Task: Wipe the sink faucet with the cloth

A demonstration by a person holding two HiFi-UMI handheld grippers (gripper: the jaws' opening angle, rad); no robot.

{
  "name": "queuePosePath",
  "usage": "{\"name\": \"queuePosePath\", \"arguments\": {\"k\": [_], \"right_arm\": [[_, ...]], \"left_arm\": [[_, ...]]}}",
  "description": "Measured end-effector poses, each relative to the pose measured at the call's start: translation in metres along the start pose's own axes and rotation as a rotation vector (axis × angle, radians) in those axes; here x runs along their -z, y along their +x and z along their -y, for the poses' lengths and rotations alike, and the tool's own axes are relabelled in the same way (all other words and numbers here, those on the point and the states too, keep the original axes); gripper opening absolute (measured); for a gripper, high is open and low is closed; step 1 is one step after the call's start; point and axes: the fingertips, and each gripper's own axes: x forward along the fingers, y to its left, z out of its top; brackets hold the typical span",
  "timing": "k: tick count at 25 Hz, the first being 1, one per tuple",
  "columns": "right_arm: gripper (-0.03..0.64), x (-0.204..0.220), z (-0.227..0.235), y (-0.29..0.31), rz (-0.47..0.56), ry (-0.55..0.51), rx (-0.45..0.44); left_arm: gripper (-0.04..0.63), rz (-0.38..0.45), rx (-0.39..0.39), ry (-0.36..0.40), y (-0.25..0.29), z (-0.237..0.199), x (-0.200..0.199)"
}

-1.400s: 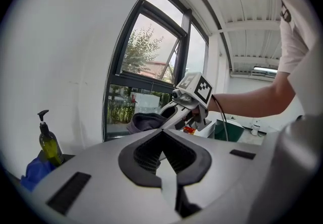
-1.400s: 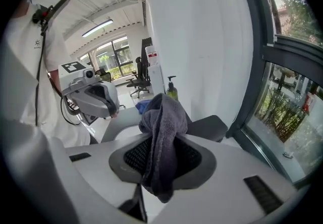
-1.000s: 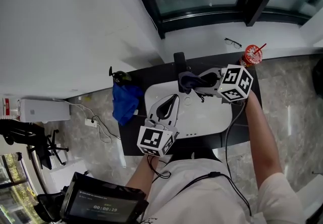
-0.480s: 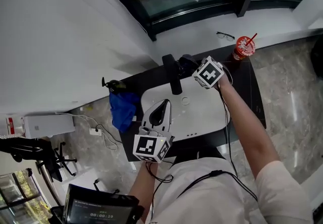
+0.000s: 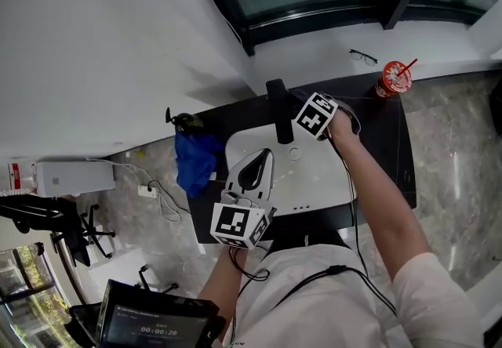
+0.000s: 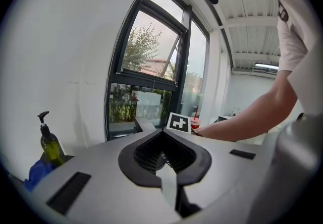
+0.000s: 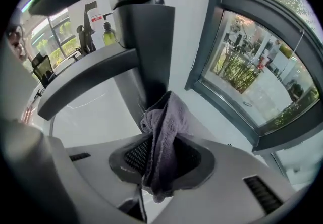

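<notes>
My right claw (image 7: 160, 143) is clamped on a bunched grey cloth (image 7: 166, 122), its jaws spread fairly wide by the wad. The loose upper fold sits right at the black faucet (image 7: 149, 46), which stands at the far edge of the white sink (image 5: 318, 178). I can't tell whether it touches yet. My left claw (image 6: 162, 142) is closed on nothing, hovering over the sink's near left. The cloth looks light, soft and limp, so I'd keep hold mid-wad and let the free end wrap around the stiff, smooth faucet.
</notes>
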Motion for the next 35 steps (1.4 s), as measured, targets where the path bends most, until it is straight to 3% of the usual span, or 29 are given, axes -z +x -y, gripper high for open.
{"name": "queuePosePath", "arguments": {"k": [7,12,22,28,31,35], "right_arm": [[0.098,-0.018,-0.015,0.0,0.081,-0.128,-0.061],[0.097,-0.021,-0.014,-0.01,0.167,-0.118,-0.114],[0.098,-0.054,-0.008,-0.097,0.428,-0.21,-0.101],[0.098,-0.07,0.013,-0.144,0.612,-0.078,-0.108],[0.098,-0.056,0.034,-0.13,0.568,-0.008,-0.047],[0.098,-0.028,0.043,-0.086,0.402,0.048,0.027]], "left_arm": [[-0.008,-0.009,-0.002,-0.007,0.0,-0.004,0.005],[-0.008,-0.009,-0.001,-0.007,-0.001,-0.006,0.006],[-0.008,0.003,0.013,0.001,0.002,0.0,0.0],[-0.008,0.006,0.017,0.007,0.002,0.006,0.0],[-0.008,0.007,0.013,0.007,0.0,0.007,0.0],[-0.008,0.0,0.0,-0.001,-0.004,0.003,0.003]]}}
